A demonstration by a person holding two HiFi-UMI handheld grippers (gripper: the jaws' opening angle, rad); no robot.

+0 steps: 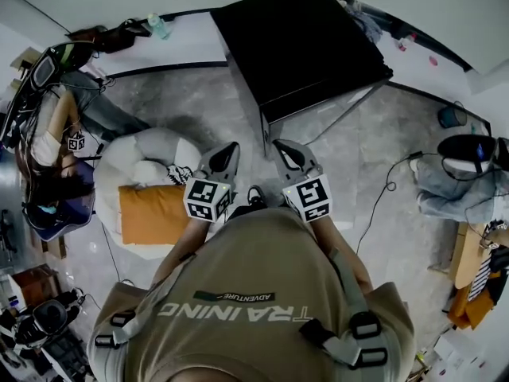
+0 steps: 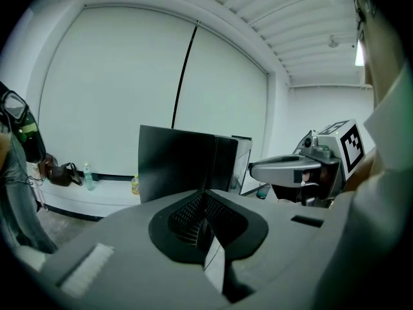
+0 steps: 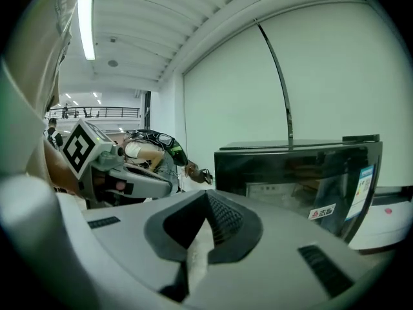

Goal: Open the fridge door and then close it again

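The fridge [image 1: 298, 42] is standing directly ahead of me. I am holding my left gripper [image 1: 231, 148] and my right gripper [image 1: 280, 146] side by side just before the fridge, apart from it. A cushion [image 1: 151, 213] is lying on a beanbag [image 1: 151, 153] left of the fridge. A bottle [image 1: 158, 26] is standing on a ledge [image 1: 195, 46], also left of the fridge, and a bucket [image 1: 452, 116] is sitting to the fridge's right.
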